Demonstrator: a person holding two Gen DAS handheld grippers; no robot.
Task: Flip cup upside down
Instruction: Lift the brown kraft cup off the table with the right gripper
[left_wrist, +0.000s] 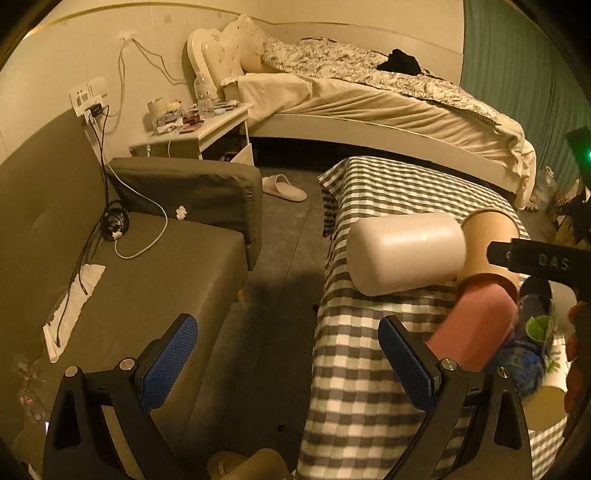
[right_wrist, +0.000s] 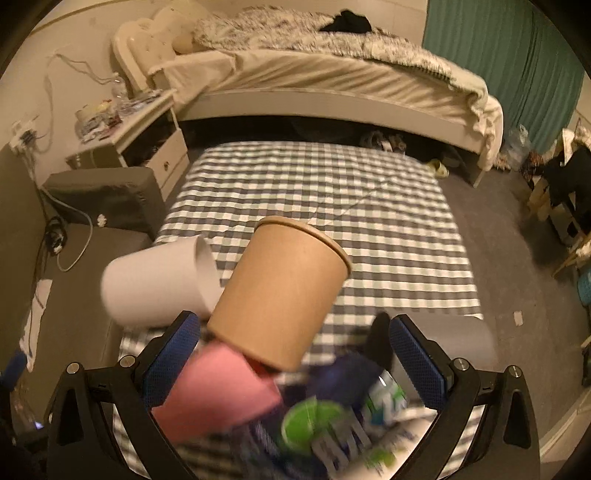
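A white cup (left_wrist: 406, 253) lies on its side at the left part of the checked table (left_wrist: 354, 369); it also shows in the right wrist view (right_wrist: 159, 282). A brown paper cup (right_wrist: 284, 291) is tilted, stacked with a pink cup (right_wrist: 218, 395) and a printed blue-green cup (right_wrist: 332, 424), all blurred, between the fingers of my right gripper (right_wrist: 295, 354), which stands wide open around them. The brown cup (left_wrist: 487, 240) and pink cup (left_wrist: 476, 332) show at the right of the left wrist view. My left gripper (left_wrist: 288, 362) is open and empty at the table's left edge.
A grey sofa (left_wrist: 129, 277) with cables stands left of the table. A bed (right_wrist: 332, 85) runs along the back, a cluttered nightstand (left_wrist: 195, 129) at its head. A slipper (left_wrist: 284, 188) lies on the floor. A green curtain (right_wrist: 517, 66) hangs at the right.
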